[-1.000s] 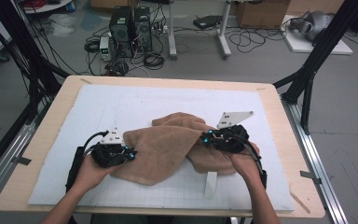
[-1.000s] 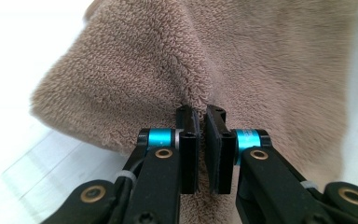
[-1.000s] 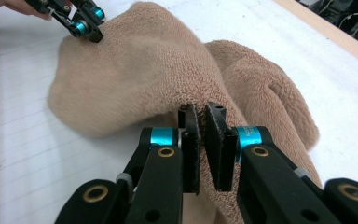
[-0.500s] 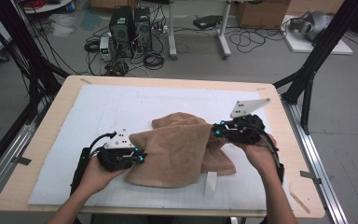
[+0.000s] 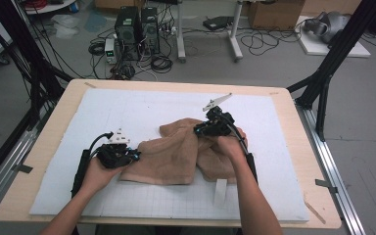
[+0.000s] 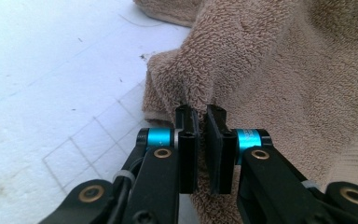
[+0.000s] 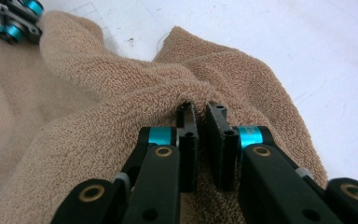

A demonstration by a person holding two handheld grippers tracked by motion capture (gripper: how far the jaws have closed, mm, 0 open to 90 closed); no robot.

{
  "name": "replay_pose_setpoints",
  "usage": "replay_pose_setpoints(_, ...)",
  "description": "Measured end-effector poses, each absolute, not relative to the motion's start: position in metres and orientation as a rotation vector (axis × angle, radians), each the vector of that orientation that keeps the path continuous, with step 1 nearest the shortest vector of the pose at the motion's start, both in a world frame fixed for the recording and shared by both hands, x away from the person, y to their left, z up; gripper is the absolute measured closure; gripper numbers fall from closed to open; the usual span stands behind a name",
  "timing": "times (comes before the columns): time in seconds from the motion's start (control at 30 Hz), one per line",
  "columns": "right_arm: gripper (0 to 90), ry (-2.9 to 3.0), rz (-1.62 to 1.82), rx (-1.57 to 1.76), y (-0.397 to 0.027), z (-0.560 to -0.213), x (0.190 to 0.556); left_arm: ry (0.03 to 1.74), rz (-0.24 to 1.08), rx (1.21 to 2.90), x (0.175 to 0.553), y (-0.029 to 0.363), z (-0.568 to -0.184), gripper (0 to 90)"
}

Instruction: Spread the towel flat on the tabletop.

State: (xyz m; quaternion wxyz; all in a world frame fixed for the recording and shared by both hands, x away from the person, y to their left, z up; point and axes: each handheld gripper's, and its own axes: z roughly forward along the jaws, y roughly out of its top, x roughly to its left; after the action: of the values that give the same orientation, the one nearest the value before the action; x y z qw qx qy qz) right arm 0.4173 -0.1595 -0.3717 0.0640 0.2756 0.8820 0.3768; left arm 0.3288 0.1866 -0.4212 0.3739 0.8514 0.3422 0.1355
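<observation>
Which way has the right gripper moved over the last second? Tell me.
Yes. The right gripper rose and swung away from the table's right edge toward its far middle, lifting the towel.

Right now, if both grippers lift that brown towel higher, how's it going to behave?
The towel will probably sag between the left gripper and right gripper; it already drapes in soft folds. Its looped pile looks grippy, so slipping seems unlikely. Being thick terry, it may drag on the mat.

The high view looks forward and down from above the near side of the table. Each gripper view sits close behind its own jaws, facing the brown towel, which all three views share.
</observation>
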Motion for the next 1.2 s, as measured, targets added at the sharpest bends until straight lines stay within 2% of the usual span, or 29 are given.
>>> replay_pose_setpoints(0.17,70.6,2.615,1.186,0.798,-0.169,-0.357,0.402,0.867,0.36,2.181,0.326,0.186,-0.419,80.3)
replay_pose_setpoints(0.43,69.6,2.512,1.233,0.711,-0.19,-0.341,0.353,0.87,0.371,2.156,0.319,0.188,-0.413,69.8)
replay_pose_setpoints(0.5,71.4,2.508,1.24,0.683,-0.192,-0.346,0.34,0.87,0.367,2.163,0.32,0.186,-0.414,69.0)
replay_pose_setpoints(0.7,71.8,2.517,1.196,0.695,-0.187,-0.369,0.335,0.858,0.358,2.204,0.323,0.176,-0.421,68.2)
replay_pose_setpoints(0.93,64.1,2.506,1.141,0.728,-0.168,-0.392,0.343,0.874,0.307,2.216,0.334,0.172,-0.431,65.7)
replay_pose_setpoints(1.0,64.3,2.505,1.116,0.73,-0.161,-0.395,0.346,0.878,0.299,2.214,0.335,0.172,-0.431,65.5)
replay_pose_setpoints(1.03,69.2,2.508,1.095,0.731,-0.155,-0.398,0.349,0.875,0.297,2.218,0.335,0.172,-0.431,66.3)
replay_pose_setpoints(1.07,69.2,2.508,1.095,0.731,-0.155,-0.398,0.349,0.873,0.295,2.221,0.335,0.172,-0.431,66.3)
replay_pose_setpoints(1.1,78.7,2.527,1.097,0.723,-0.154,-0.399,0.35,0.869,0.296,2.219,0.334,0.172,-0.431,70.7)
replay_pose_setpoints(1.13,78.7,2.527,1.097,0.723,-0.154,-0.399,0.35,0.863,0.298,2.226,0.334,0.172,-0.43,70.7)
replay_pose_setpoints(1.17,83.1,2.539,1.124,0.727,-0.156,-0.397,0.35,0.862,0.296,2.222,0.333,0.172,-0.43,77.6)
replay_pose_setpoints(1.2,83.5,2.544,1.144,0.726,-0.159,-0.396,0.348,0.859,0.295,2.221,0.333,0.173,-0.429,80.0)
